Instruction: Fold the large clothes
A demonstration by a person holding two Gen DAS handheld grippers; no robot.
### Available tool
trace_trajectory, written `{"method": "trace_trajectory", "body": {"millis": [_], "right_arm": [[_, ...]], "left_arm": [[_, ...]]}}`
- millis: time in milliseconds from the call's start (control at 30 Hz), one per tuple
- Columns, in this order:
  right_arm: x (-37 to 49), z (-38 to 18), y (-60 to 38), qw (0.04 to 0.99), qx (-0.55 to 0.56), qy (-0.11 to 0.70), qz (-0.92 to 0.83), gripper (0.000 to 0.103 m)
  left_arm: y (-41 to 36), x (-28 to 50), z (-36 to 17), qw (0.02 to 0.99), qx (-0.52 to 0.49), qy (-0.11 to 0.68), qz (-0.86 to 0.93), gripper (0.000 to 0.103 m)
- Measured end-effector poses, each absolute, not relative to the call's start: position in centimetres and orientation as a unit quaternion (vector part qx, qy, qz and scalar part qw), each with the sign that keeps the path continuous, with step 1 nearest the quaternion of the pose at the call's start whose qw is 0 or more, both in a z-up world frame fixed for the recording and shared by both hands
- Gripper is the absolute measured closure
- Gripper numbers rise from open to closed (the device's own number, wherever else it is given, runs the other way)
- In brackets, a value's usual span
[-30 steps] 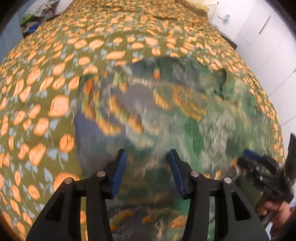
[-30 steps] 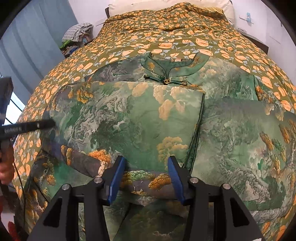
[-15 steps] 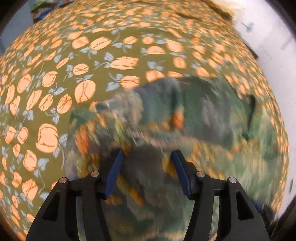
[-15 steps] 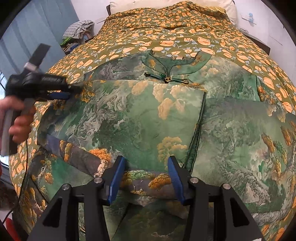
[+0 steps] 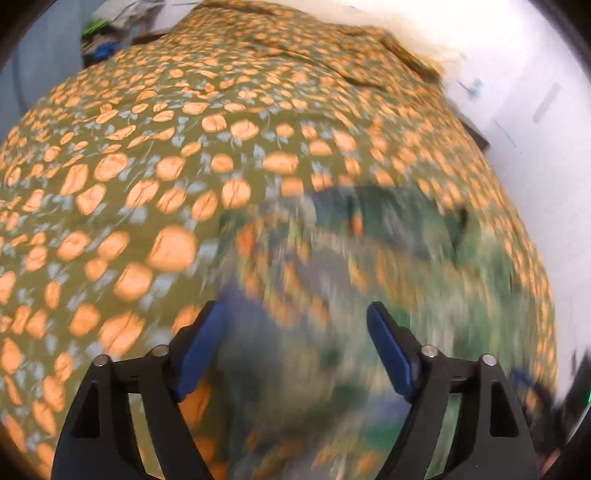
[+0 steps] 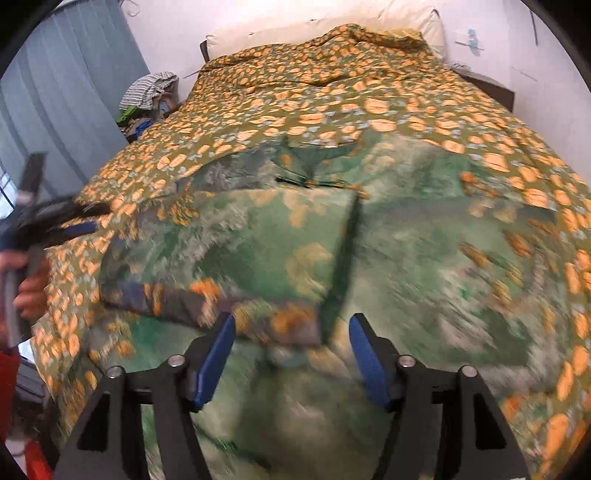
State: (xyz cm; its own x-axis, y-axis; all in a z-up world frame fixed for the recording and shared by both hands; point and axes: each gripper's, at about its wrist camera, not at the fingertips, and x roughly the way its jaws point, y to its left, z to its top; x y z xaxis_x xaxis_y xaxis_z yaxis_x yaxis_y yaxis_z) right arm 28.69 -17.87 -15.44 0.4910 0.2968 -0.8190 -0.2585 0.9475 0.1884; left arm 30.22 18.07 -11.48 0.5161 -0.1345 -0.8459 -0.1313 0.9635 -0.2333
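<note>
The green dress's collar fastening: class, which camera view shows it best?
The right wrist view: the collar fastening sits in plain sight above the folded panel, only mildly blurred. In the left wrist view the green dress is heavily smeared, and the fastening cannot be made out.

Bed w/ olive, orange-flowered duvet. Green landscape-print garment lies partly folded on duvet from centre to 6 o'clock. White pillows at 12 o'clock.
</note>
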Motion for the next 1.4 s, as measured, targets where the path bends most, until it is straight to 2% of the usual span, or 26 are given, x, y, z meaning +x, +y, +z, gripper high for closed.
{"method": "trace_trajectory", "body": {"millis": [67,167,433,500,567,800,1133,1400], "right_arm": [[27.4,-15.2,-19.1,0.867,-0.002,0.478,0.14,0.036],[24.8,-14.5,-21.4,0.877,-0.032,0.468,0.109,0.024],[18.1,-11.3,-31.9,0.881,-0.033,0.469,0.055,0.024],[16.8,-10.9,-34.5,0.876,-0.033,0.479,0.045,0.024],[15.4,-11.0,-37.4,0.864,-0.027,0.5,0.046,0.024],[10.9,-14.4,-42.5,0.816,0.044,0.573,0.069,0.024],[8.8,-19.3,-39.5,0.768,0.11,0.61,0.16,0.023],[8.6,-18.9,-39.1,0.759,0.111,0.62,0.165,0.024]], "left_arm": [[17.5,26.9,-11.8,0.857,-0.115,0.503,-0.014,0.021],[16.9,22.3,-12.7,0.847,-0.089,0.524,-0.029,0.021],[17.5,13.3,-11.3,0.831,0.023,0.555,-0.033,0.021],[18.3,12.1,-10.6,0.831,0.036,0.554,-0.044,0.013],[18.7,11.5,-10.7,0.83,0.017,0.555,-0.061,0.007],[15.7,9.6,-17.4,0.795,-0.069,0.595,-0.102,0.012],[13.0,8.4,-18.7,0.784,-0.047,0.604,-0.137,0.01],[14.7,7.0,-18.3,0.767,-0.085,0.619,-0.146,0.021]]}}
